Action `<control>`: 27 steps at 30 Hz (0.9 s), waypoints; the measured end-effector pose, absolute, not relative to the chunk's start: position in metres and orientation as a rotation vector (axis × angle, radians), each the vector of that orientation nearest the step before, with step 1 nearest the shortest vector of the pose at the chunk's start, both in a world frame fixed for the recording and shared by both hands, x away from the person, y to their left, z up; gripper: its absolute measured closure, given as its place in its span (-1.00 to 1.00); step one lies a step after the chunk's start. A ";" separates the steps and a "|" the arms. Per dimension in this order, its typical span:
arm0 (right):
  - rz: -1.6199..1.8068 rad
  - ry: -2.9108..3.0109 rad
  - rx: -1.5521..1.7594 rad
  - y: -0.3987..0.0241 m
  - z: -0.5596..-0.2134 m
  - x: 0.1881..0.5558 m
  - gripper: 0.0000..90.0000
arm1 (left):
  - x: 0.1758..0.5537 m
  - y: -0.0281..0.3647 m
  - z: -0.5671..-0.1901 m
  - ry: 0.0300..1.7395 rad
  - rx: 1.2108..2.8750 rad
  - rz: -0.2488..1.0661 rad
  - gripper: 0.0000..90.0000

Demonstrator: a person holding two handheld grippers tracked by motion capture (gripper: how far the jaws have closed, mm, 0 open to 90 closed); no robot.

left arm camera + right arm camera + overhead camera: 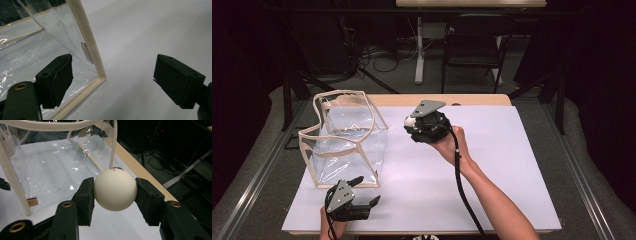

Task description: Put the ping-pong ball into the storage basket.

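Observation:
A white ball (115, 189) with small red and black marks on top sits pinched between the two black jaws of my right gripper (115, 195). In the high view that gripper (412, 122) hovers above the white sheet, just right of a clear plastic bag (344, 140) with cream edging, and the ball (410, 120) shows at its tip. The bag stands upright with its top gaping. My left gripper (364, 192) rests low at the bag's near right corner, its jaws wide apart. Its own view shows the bag's bottom corner (100, 77) between the jaws, untouched.
A white sheet (492, 165) covers the wooden table (472, 99). Behind the table stand a dark folding chair (474, 45), a table leg and loose cables on the floor. A small brown tag (32, 201) sits on the bag's wall.

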State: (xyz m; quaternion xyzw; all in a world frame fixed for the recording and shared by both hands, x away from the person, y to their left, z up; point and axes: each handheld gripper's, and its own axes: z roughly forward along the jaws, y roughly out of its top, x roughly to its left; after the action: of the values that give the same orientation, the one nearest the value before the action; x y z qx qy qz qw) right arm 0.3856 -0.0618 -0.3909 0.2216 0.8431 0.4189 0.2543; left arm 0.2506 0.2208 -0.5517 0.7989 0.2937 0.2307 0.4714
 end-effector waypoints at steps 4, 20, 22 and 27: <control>1.142 2.291 0.593 -0.059 -0.390 0.387 0.14 | 0.251 0.221 -0.552 0.721 1.956 0.563 -0.65; 1.136 2.306 0.561 -0.046 -0.385 0.392 0.14 | 0.251 0.221 -0.552 0.721 1.955 0.563 -0.65; 1.136 2.309 0.559 -0.046 -0.385 0.392 0.14 | 0.251 0.221 -0.552 0.722 1.955 0.563 -0.65; 1.137 2.306 0.556 -0.043 -0.383 0.393 0.14 | 0.251 0.221 -0.552 0.721 1.955 0.562 -0.65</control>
State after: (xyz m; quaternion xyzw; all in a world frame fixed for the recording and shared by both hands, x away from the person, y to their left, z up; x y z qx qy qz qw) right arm 0.3926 -0.0431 -0.3829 0.2045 0.8482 0.4181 0.2529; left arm 0.2509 0.2207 -0.5519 0.7985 0.2943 0.2295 0.4723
